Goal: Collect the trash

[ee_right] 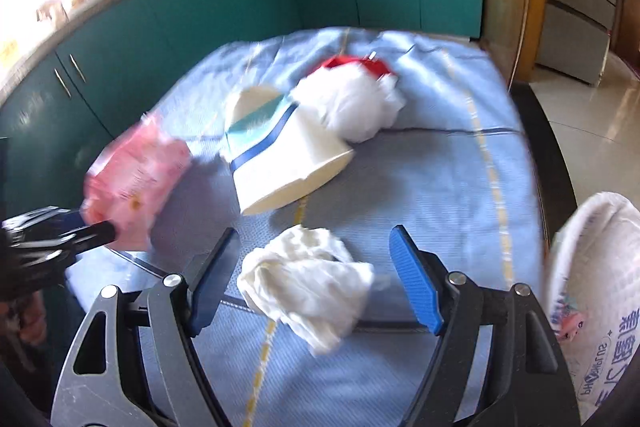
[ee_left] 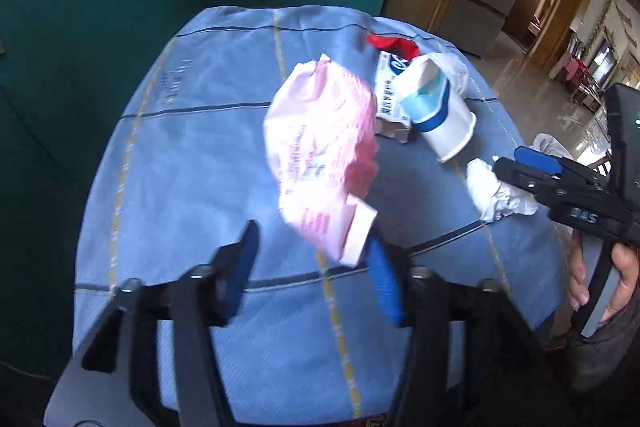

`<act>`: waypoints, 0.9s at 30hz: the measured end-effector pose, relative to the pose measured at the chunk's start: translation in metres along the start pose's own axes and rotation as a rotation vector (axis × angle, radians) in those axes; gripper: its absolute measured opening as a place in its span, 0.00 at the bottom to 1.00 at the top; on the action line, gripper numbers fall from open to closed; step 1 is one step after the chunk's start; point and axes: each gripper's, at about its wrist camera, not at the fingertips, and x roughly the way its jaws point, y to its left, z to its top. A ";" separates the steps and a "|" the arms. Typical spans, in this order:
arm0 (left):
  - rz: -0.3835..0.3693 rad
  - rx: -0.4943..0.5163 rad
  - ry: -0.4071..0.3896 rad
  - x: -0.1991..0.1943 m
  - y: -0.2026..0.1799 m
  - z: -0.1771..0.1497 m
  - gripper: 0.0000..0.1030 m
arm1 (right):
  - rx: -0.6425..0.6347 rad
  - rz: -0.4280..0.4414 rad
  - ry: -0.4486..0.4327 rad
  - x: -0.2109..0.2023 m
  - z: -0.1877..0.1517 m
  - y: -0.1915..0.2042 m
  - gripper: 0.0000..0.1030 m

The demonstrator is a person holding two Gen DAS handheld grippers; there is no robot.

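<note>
Now, through the left wrist view, I see my left gripper (ee_left: 312, 267) with jaws well apart, the pink wrapper (ee_left: 324, 151) just ahead on the blue tablecloth (ee_left: 192, 155), its near corner between the pads. It looks thin, light and crinkly; I'd pinch that corner. Through the right wrist view, my right gripper (ee_right: 312, 279) stands wide around the crumpled tissue (ee_right: 308, 283), not yet pressing. Soft and weightless, it should squash anywhere; I'd take its middle.

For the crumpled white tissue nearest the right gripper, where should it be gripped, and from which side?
Grip the crumpled white tissue across its bulky middle, coming down from above and from the near edge. It lies loose on the blue cloth between the open fingers of the right gripper, clear of the tipped paper cup, so closing should gather it.
</note>
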 end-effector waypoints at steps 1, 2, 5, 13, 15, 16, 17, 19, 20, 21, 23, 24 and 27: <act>0.006 -0.012 -0.010 -0.003 0.005 0.000 0.66 | -0.009 -0.003 0.023 0.008 0.000 0.005 0.73; 0.007 -0.024 -0.017 -0.006 0.010 0.000 0.69 | -0.015 0.002 0.037 0.012 -0.001 0.010 0.73; 0.000 -0.068 -0.049 -0.014 0.023 0.008 0.75 | -0.053 -0.012 0.062 0.018 -0.007 0.021 0.73; 0.065 -0.040 -0.109 -0.008 0.018 0.019 0.86 | -0.096 -0.005 0.038 -0.018 -0.034 0.022 0.59; 0.100 0.003 -0.125 -0.007 0.013 0.018 0.88 | -0.070 -0.030 0.021 -0.026 -0.035 0.014 0.69; 0.111 0.013 -0.124 -0.006 0.012 0.018 0.88 | -0.056 -0.052 0.012 -0.029 -0.035 0.010 0.73; 0.121 0.019 -0.123 -0.004 0.012 0.019 0.88 | -0.041 -0.069 0.008 -0.031 -0.035 0.006 0.73; 0.129 0.011 -0.120 -0.002 0.016 0.021 0.89 | -0.024 -0.073 0.011 -0.030 -0.035 0.003 0.73; 0.138 0.001 -0.116 0.000 0.018 0.022 0.90 | -0.019 -0.076 0.012 -0.030 -0.035 0.004 0.73; 0.149 -0.011 -0.117 0.001 0.022 0.023 0.91 | -0.016 -0.080 0.013 -0.029 -0.035 0.005 0.74; 0.152 -0.035 -0.116 0.003 0.030 0.024 0.93 | -0.018 -0.077 0.012 -0.026 -0.033 0.007 0.77; 0.149 -0.050 -0.107 0.006 0.035 0.024 0.93 | -0.021 -0.074 0.011 -0.022 -0.031 0.010 0.80; 0.142 -0.098 -0.063 0.015 0.047 0.023 0.93 | -0.033 -0.055 0.013 -0.012 -0.027 0.015 0.81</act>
